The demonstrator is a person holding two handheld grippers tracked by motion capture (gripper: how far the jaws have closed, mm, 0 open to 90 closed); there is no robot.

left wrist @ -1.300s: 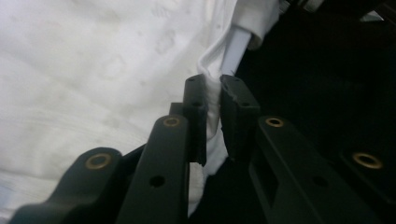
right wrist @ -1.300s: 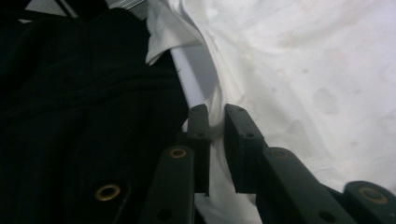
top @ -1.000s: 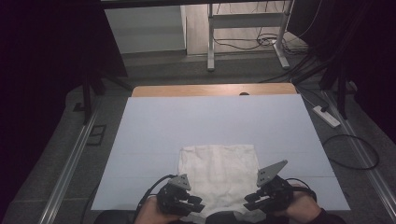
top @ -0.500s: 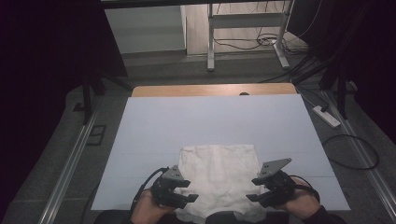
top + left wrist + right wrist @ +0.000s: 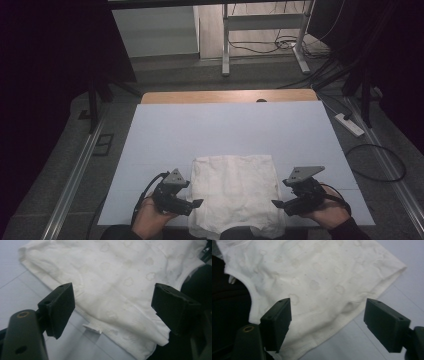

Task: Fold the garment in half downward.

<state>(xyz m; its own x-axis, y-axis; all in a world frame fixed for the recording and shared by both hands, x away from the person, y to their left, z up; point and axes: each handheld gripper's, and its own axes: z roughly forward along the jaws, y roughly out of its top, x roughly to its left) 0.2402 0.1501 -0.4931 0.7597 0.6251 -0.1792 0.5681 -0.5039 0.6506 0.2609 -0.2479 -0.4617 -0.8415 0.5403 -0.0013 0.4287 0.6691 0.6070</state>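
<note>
So the white garment is lying flat on the pale blue table, right at the near edge, hanging over it a bit. The left gripper sits just beside its left side and the right gripper just beside its right side. Both have just been opening, jaws apart, nothing pinched.
</note>
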